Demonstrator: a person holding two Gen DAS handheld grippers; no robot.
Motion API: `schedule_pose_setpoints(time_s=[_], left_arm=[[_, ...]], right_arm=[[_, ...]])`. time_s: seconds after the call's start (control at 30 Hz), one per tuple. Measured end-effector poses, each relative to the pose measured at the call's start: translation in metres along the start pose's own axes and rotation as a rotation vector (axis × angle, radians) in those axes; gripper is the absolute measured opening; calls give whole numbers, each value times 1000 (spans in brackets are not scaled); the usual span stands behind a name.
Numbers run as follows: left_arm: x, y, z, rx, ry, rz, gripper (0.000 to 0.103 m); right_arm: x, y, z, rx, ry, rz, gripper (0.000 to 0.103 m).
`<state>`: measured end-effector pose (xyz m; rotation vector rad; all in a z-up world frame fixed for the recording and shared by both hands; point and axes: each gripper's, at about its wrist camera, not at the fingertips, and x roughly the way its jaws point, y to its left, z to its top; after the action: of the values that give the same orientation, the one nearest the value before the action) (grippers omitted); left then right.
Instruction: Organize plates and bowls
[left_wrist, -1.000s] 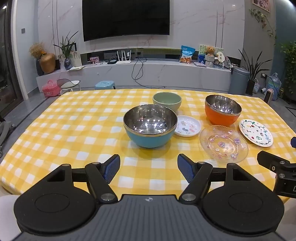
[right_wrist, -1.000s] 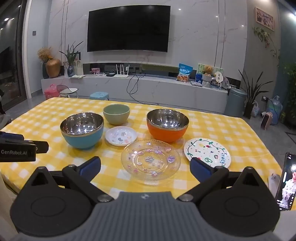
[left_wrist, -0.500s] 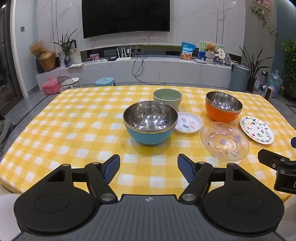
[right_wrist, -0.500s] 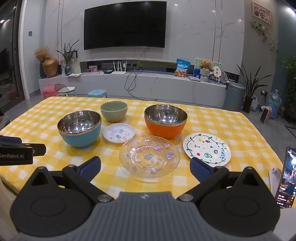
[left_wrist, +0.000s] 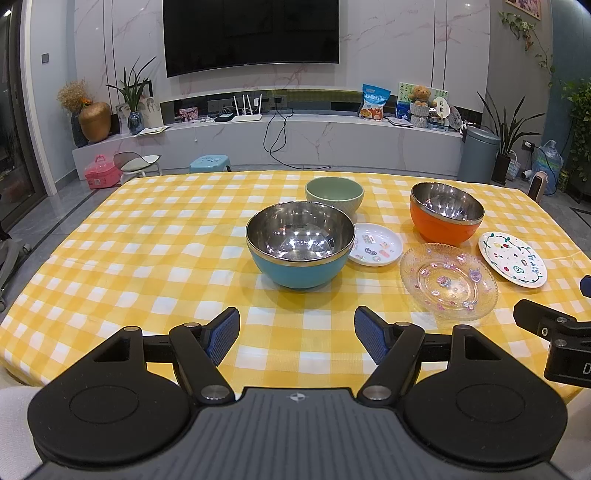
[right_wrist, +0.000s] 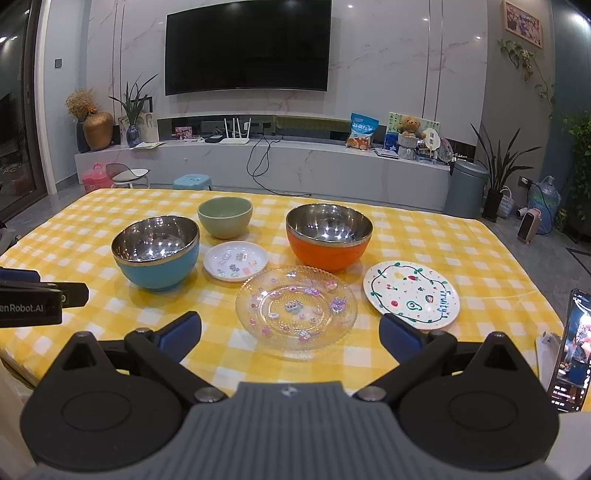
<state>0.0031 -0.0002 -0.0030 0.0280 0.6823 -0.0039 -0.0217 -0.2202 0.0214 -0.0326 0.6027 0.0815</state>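
On the yellow checked table (left_wrist: 155, 258) stand a blue steel-lined bowl (left_wrist: 300, 243) (right_wrist: 155, 251), a green bowl (left_wrist: 334, 194) (right_wrist: 224, 216) behind it, and an orange steel-lined bowl (left_wrist: 446, 212) (right_wrist: 328, 234). A small white plate (left_wrist: 375, 244) (right_wrist: 235, 260), a clear glass plate (left_wrist: 448, 280) (right_wrist: 295, 306) and a painted white plate (left_wrist: 511, 258) (right_wrist: 410, 293) lie flat. My left gripper (left_wrist: 297, 334) is open and empty, in front of the blue bowl. My right gripper (right_wrist: 290, 332) is open and empty, over the near rim of the glass plate.
A phone (right_wrist: 570, 349) stands lit at the table's right front edge. The left half of the table (right_wrist: 66, 236) carries no dishes. A TV wall and a low cabinet (left_wrist: 295, 144) lie beyond the far edge.
Both grippers have tilted slightly downward and edged closer to the table. The dishes sit a little lower in both views. No dish has moved.
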Motion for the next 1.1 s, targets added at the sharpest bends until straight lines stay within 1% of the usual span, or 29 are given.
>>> schedule_pose_setpoints(time_s=[1.1], left_arm=[[0, 0, 0, -1, -3, -1, 83]], right_arm=[[1, 4, -1, -30, 1, -16, 100]])
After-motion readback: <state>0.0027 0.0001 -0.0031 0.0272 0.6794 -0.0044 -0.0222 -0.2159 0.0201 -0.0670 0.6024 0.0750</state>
